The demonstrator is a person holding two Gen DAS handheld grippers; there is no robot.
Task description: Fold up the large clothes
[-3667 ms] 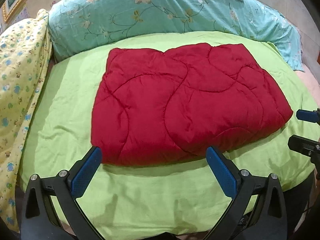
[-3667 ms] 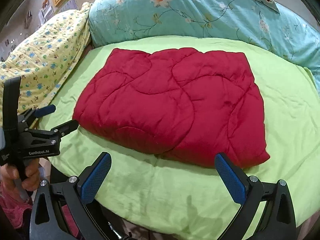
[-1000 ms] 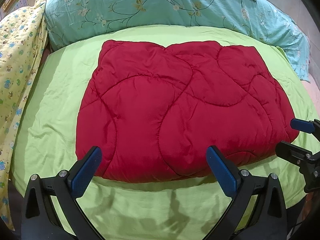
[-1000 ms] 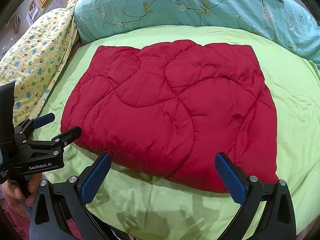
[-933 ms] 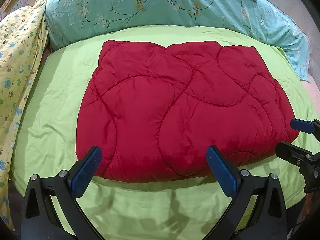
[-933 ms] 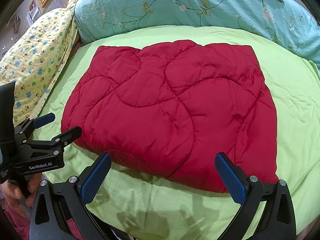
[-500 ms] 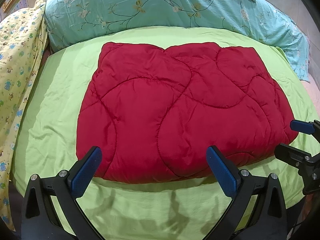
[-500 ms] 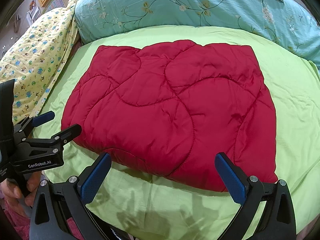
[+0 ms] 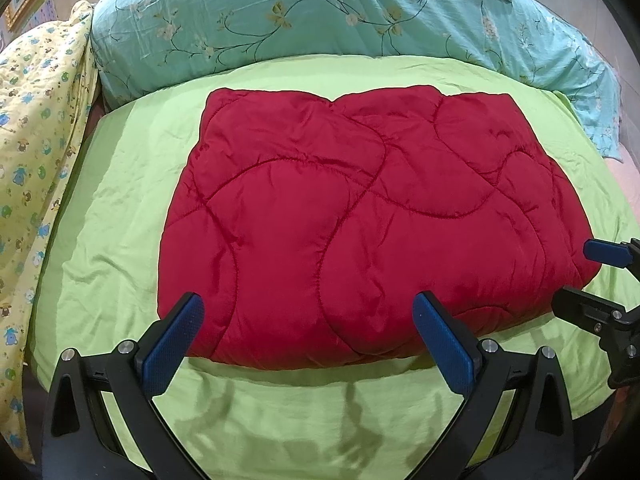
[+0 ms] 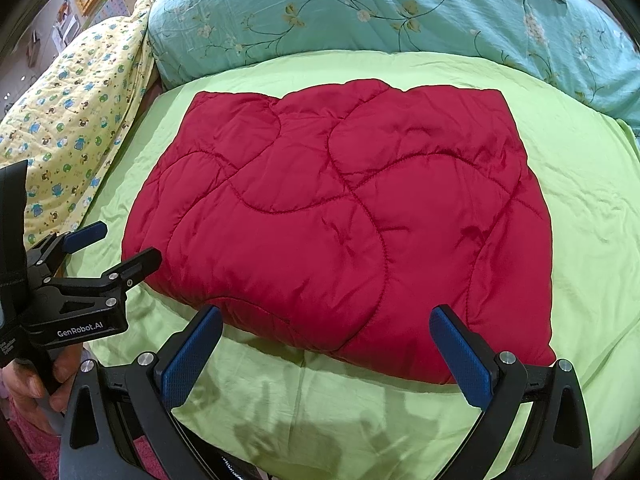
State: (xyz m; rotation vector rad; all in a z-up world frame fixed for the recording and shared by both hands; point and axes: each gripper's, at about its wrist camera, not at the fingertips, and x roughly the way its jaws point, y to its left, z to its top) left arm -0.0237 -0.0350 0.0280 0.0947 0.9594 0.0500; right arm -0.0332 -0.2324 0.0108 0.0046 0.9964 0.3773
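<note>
A red quilted garment lies folded into a thick rectangle on the green bedsheet; it also shows in the right wrist view. My left gripper is open and empty, hovering just in front of the garment's near edge. My right gripper is open and empty, over the near right part of the garment. The right gripper also shows at the right edge of the left wrist view, beside the garment's right corner. The left gripper shows at the left of the right wrist view, held by a hand.
A teal floral pillow runs along the back of the bed. A yellow patterned blanket is heaped at the left. The sheet's near edge drops off just below the grippers.
Both grippers have moved closer to the garment's near edge since the earliest frames, staying open. Over the last second almost nothing moved.
</note>
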